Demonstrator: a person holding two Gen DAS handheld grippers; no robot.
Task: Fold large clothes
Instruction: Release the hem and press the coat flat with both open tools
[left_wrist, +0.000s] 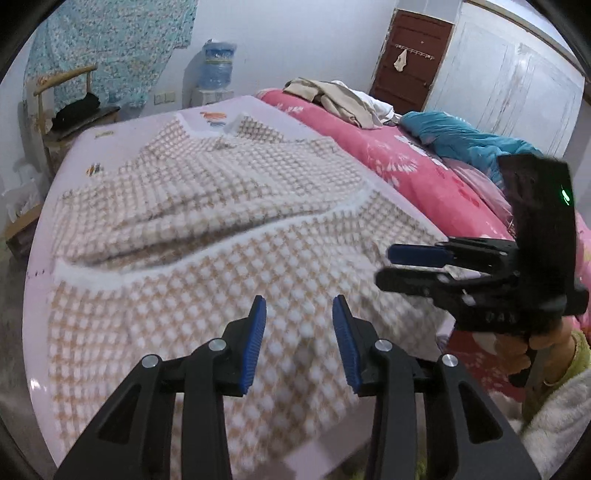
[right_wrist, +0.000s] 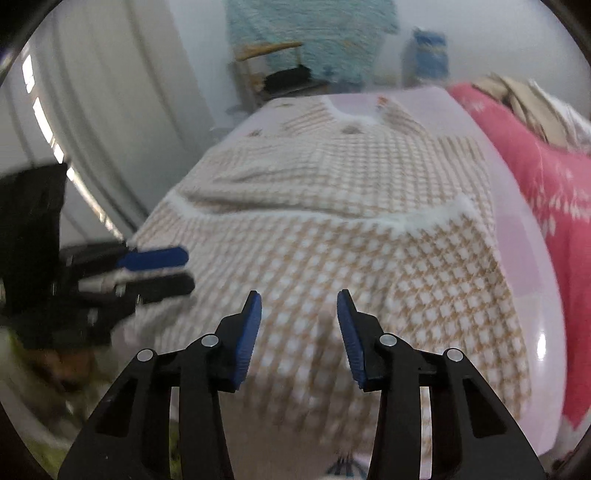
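Here, over the near end of a checked garment spread flat on a bed, with its lower part folded up so that a white fleece edge crosses ahead of both grippers. Left gripper aimed down at the cloth, blue pads apart, nothing between them, no contact with the fabric visible. Right gripper likewise tilted down over the same near part, pads apart and empty. To the right of the left gripper, the right one seen side-on, gripped by a hand in a pale sleeve. Beyond the right gripper and to its right, a pink quilt. Farther ahead of the left gripper, past the collar end, a chair and a water bottle by the wall.
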